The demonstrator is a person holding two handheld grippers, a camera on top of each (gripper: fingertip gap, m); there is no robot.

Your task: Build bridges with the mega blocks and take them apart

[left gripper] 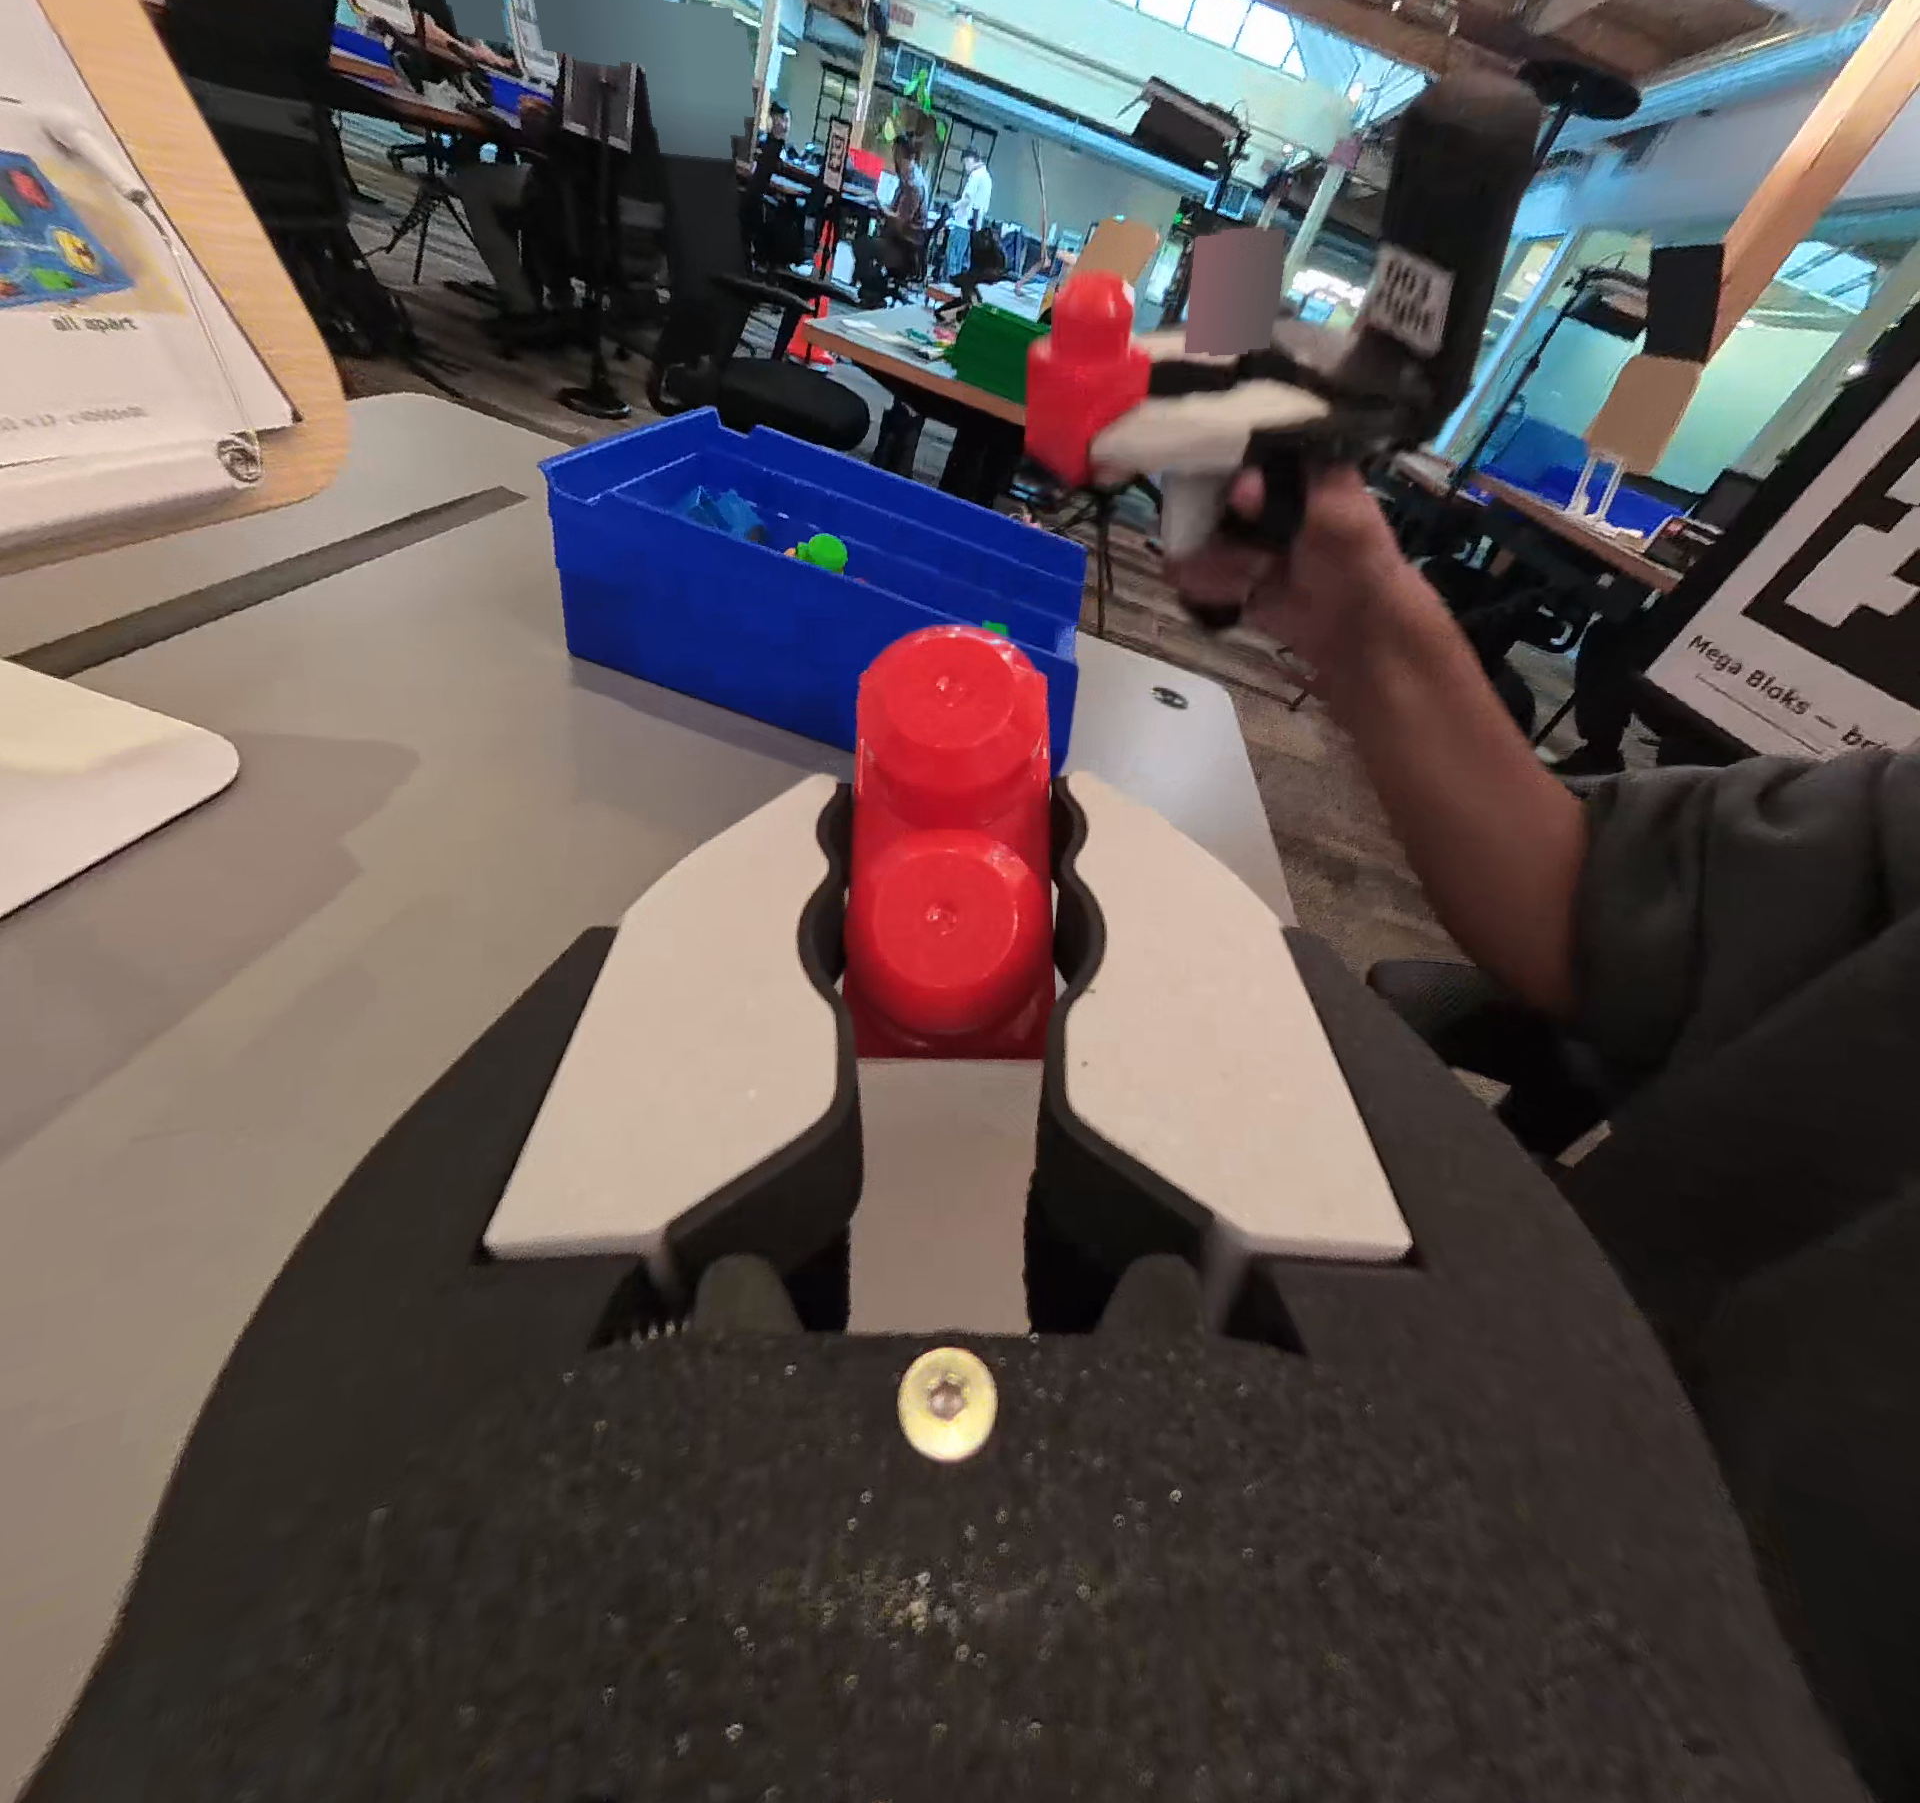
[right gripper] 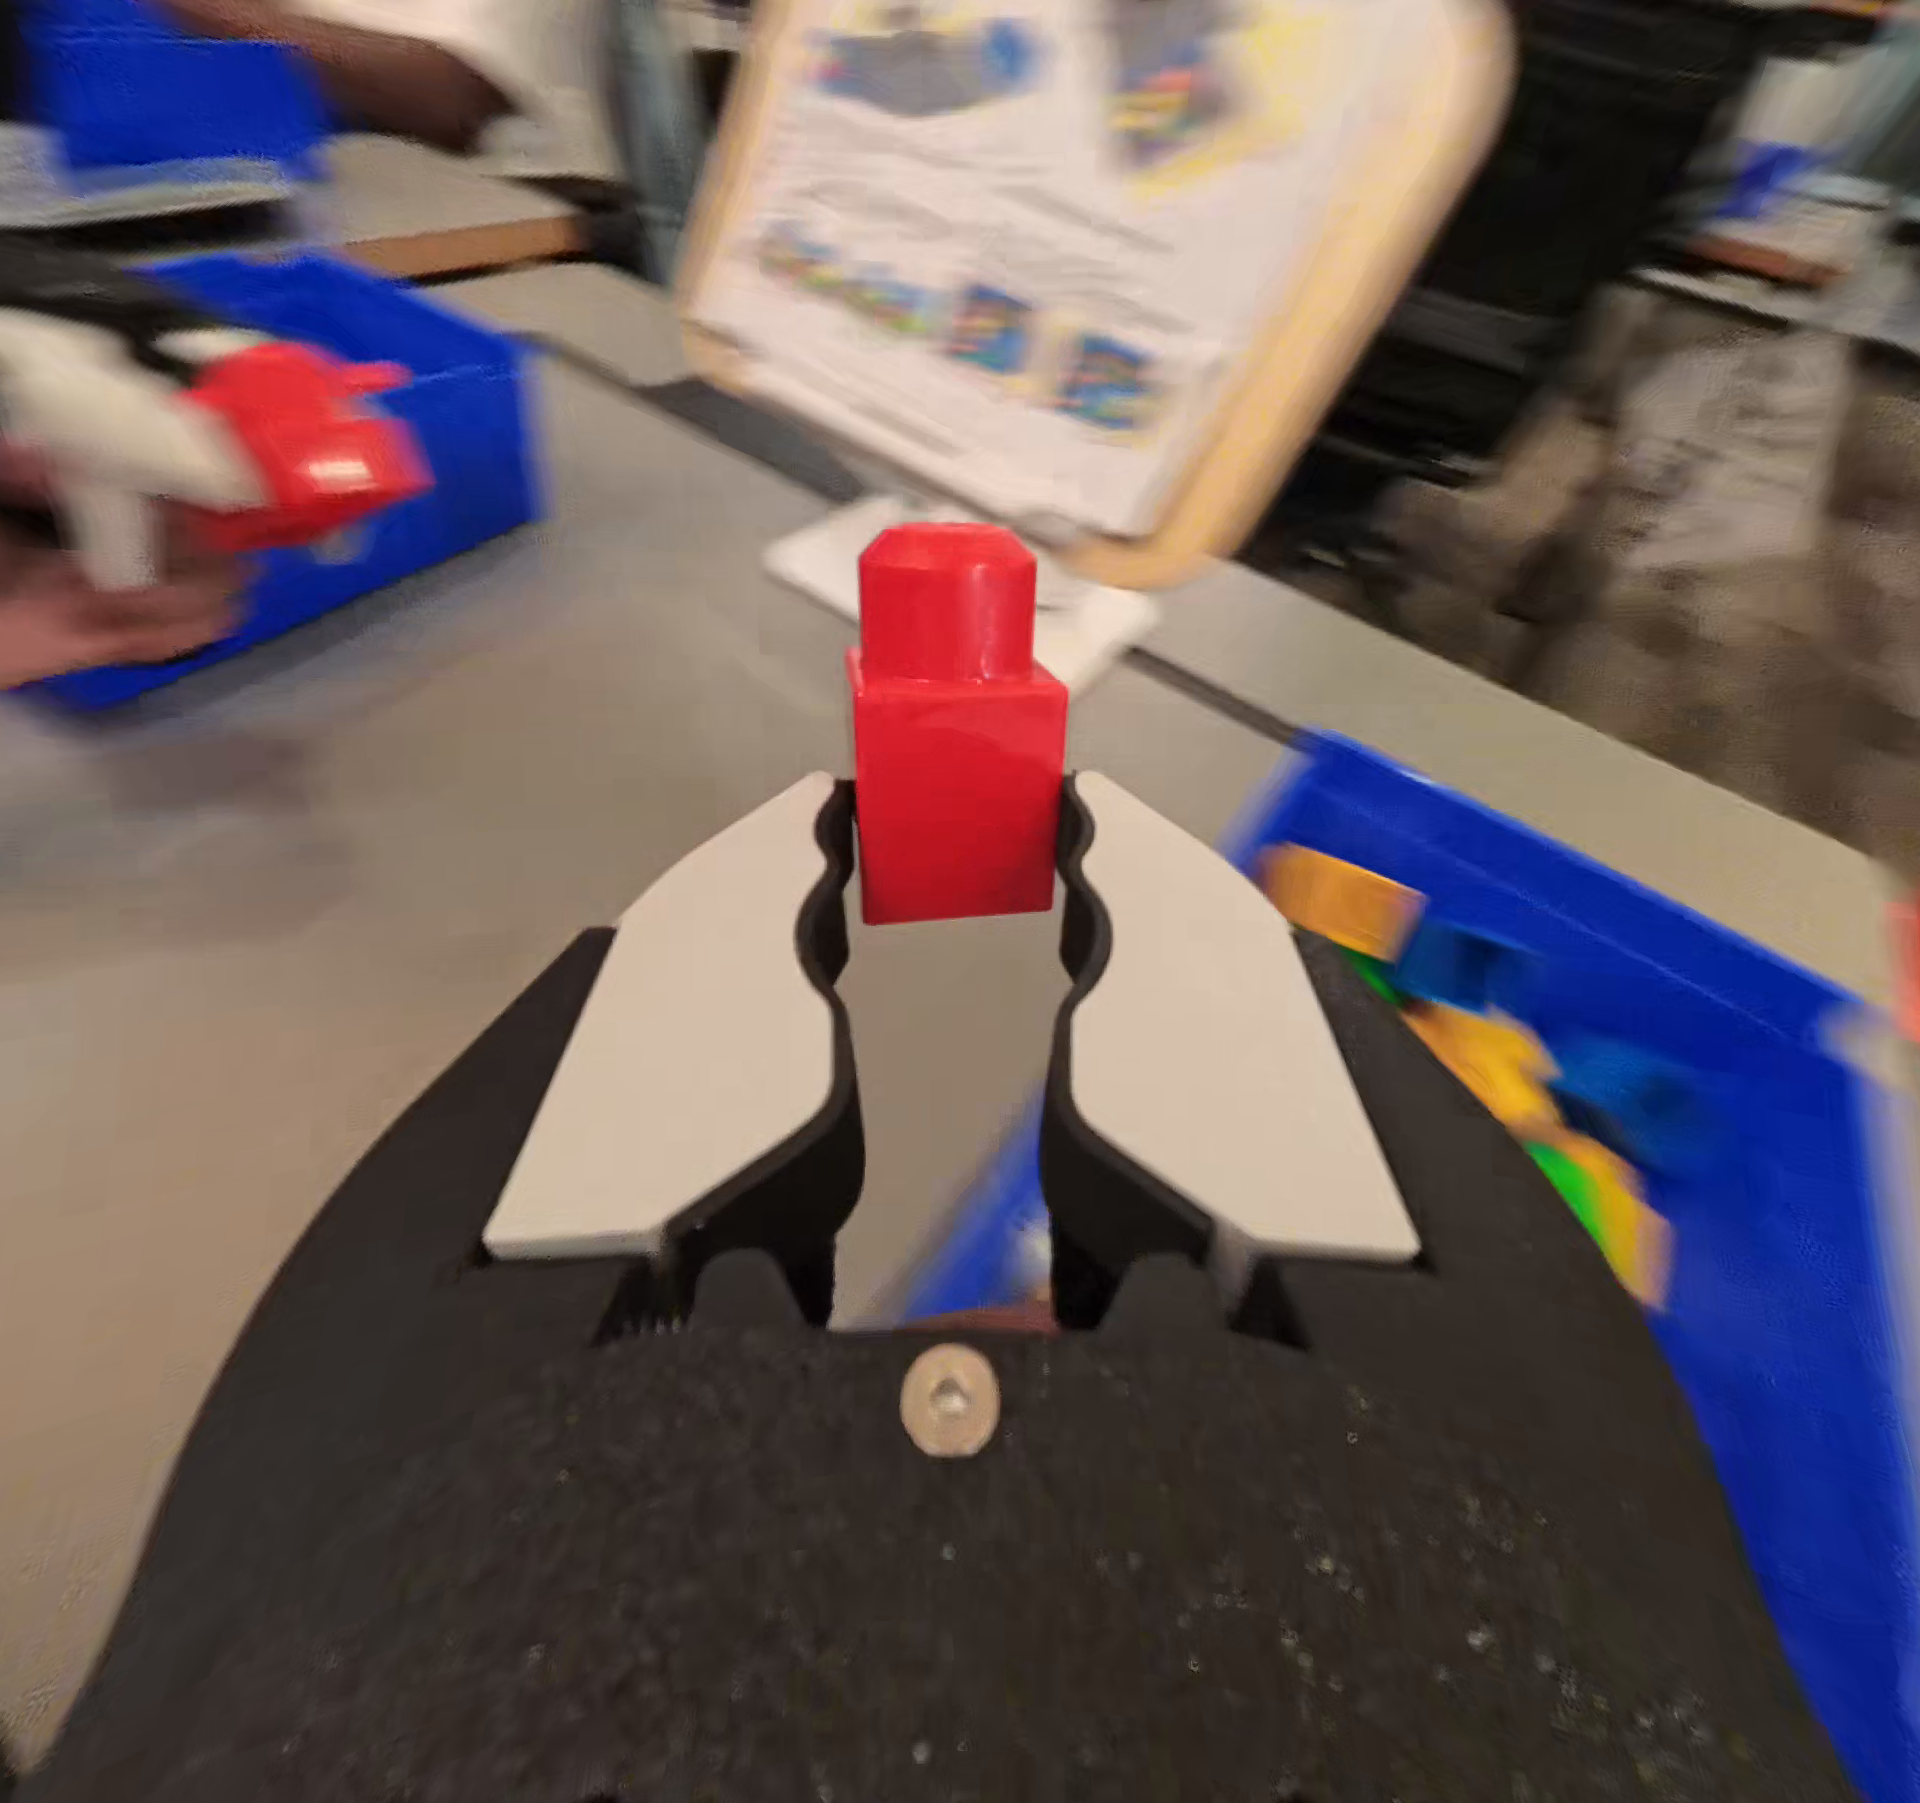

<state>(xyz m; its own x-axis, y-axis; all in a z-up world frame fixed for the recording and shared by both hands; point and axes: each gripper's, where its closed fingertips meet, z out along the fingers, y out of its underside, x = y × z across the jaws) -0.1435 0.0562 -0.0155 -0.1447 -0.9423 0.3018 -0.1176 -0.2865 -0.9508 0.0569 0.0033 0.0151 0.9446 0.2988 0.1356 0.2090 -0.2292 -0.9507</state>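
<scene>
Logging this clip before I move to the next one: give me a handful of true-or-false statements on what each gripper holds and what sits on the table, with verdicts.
1. The left gripper has its jaws shut on a red plastic two-stud block. True.
2. The right gripper is empty. False: its jaws clamp a red plastic single-stud block.
3. The two red blocks are joined together. False: they are apart, one in each gripper.
4. A blue plastic bin stands on the grey table beyond the left gripper. True.
5. That bin is empty. False: small blue and green pieces lie inside.
</scene>
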